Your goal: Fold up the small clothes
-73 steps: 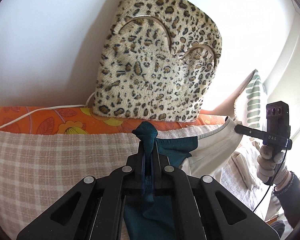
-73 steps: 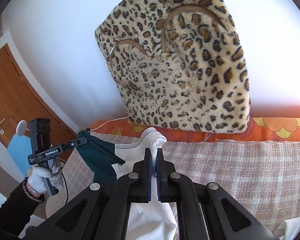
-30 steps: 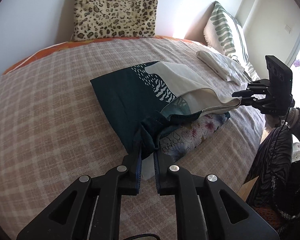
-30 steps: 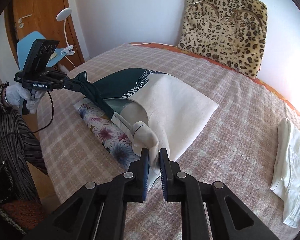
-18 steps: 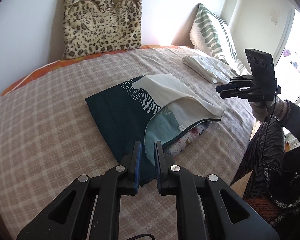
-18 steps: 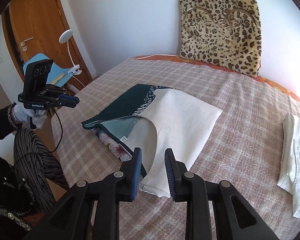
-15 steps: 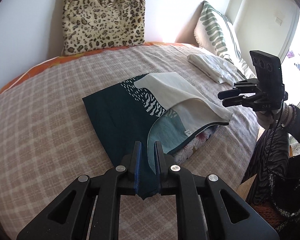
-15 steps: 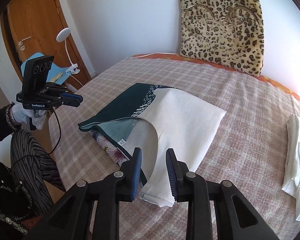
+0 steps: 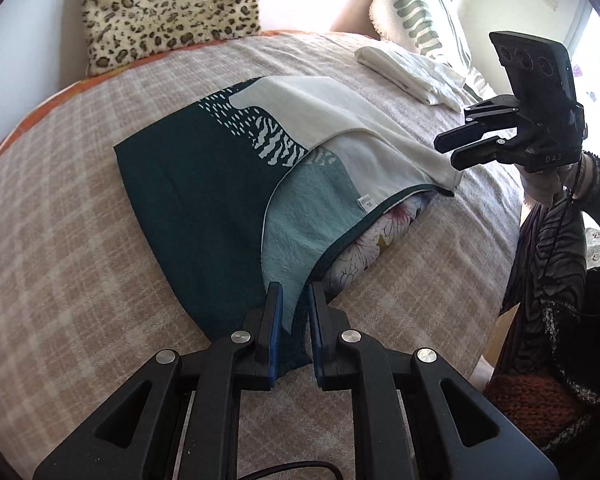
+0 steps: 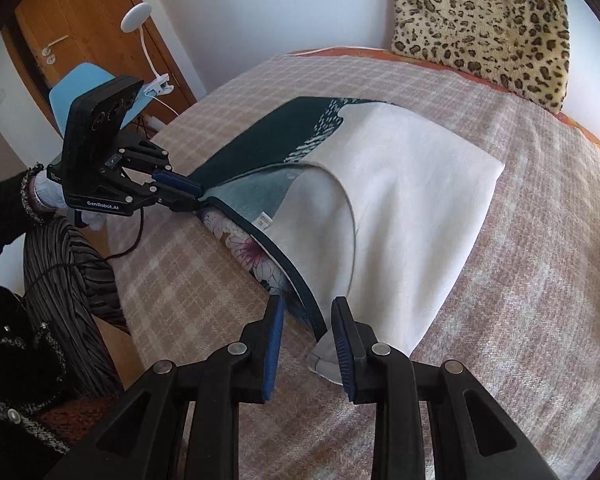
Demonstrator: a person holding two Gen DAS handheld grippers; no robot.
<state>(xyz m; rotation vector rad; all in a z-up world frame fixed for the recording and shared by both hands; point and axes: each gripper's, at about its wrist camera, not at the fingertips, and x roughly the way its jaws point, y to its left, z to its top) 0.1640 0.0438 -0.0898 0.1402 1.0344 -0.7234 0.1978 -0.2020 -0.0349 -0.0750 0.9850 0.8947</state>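
Two-toned and halved, the dark teal and cream fabric top (image 9: pixel 204 208) lies flat on the pink-beige checked blanket (image 9: pixel 60 260) of a bed, covering a flowered white cloth (image 9: pixel 364 256) that peeks out along its near edge. It looks laid out so that both near corners stay within reach for the next fold, which I judge has not begun.

At six o'clock in the left wrist view, the left gripper (image 9: pixel 292 300) stands narrow, with the teal corner running between its blue pads. Whether the pads actually pinch it cannot be told. The right gripper (image 10: pixel 306 312) has its jaws clearly apart. The cream corner lies under and between them, untouched by either pad, so nothing is held there.

Each camera shows the other tool from outside. The right wrist view puts the left gripper at nine o'clock, tips meeting the garment's teal corner, and also shows a wooden door (image 10: pixel 80 12) and a white clip lamp (image 10: pixel 136 16) at eleven. Only the left view shows the folded white cloth (image 9: pixel 412 72) whole and the green-striped pillow (image 9: pixel 420 12) at one o'clock. Both show the leopard-print plush cushion (image 9: pixel 168 8) against the wall.
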